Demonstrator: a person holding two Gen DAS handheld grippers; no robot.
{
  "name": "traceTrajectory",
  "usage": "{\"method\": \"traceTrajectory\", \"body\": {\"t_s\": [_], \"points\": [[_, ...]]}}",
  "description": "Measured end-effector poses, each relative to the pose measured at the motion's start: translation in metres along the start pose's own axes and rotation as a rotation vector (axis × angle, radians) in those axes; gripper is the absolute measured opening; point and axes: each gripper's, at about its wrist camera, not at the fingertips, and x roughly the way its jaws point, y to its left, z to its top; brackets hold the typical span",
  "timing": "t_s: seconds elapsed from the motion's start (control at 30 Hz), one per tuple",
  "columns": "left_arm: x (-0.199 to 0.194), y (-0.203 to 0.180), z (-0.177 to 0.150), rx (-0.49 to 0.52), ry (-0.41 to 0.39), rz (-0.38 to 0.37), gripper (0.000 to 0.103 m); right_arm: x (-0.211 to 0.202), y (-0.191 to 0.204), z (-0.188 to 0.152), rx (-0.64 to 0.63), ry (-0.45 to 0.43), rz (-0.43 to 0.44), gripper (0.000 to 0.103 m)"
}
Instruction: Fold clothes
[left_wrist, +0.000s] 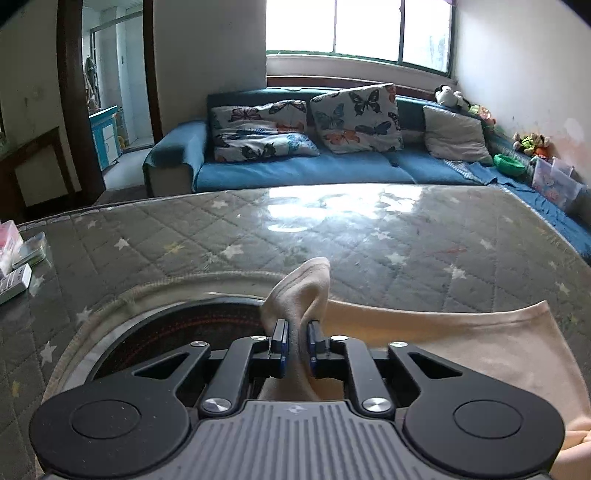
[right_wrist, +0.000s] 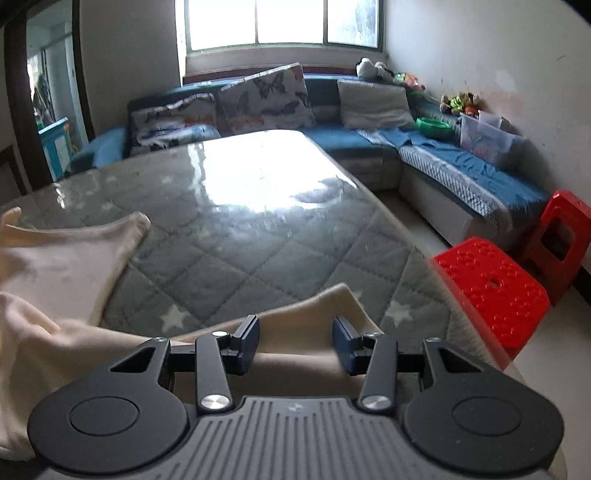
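Only your left wrist view shows the left gripper (left_wrist: 297, 334) clenched on the cream garment's (left_wrist: 461, 339) corner; your right gripper (right_wrist: 295, 332) stands released above an edge.

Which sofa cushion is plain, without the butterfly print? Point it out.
The plain grey square fabric cushion, rightmost on the blue sofa. The two other cushions to its left carry butterflies.

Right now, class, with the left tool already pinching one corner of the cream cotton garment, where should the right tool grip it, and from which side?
The near corner of the cream cotton garment between the open right tool. Come from the table's near edge, since the hem lies flat there, pointing away.
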Motion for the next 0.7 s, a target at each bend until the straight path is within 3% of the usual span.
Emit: {"method": "traceTrajectory", "body": {"t_s": [0.03, 0.13, 0.17, 0.47, 0.5, 0.53, 0.57, 0.7], "points": [[0.001, 0.000, 0.000, 0.002, 0.000, 0.003, 0.017, 0.001, 0.000, 0.000, -0.001, 0.002, 0.000, 0.047], [0.003, -0.006, 0.001, 0.021, -0.013, 0.007, 0.042, 0.002, 0.002, 0.000, -0.004, 0.003, 0.001, 0.049], [0.005, -0.008, 0.001, 0.027, -0.019, 0.011, 0.045, 0.003, 0.002, 0.000, -0.005, 0.002, 0.001, 0.050], [0.035, -0.026, 0.004, 0.068, -0.006, -0.005, 0.048, 0.001, -0.002, -0.002, -0.001, -0.006, 0.005, 0.052], [0.038, -0.028, 0.004, 0.075, -0.007, 0.000, 0.047, 0.001, -0.003, -0.002, -0.001, -0.006, 0.006, 0.053], [0.040, -0.030, 0.004, 0.082, -0.008, 0.007, 0.036, 0.002, -0.003, -0.002, -0.002, -0.007, 0.005, 0.054], [0.042, -0.030, 0.004, 0.087, -0.005, 0.013, 0.018, 0.002, -0.003, -0.002, -0.004, -0.008, 0.004, 0.054], [0.023, -0.011, 0.004, 0.027, -0.025, 0.046, 0.009, 0.002, -0.002, -0.001, -0.007, -0.003, 0.003, 0.054]]}}
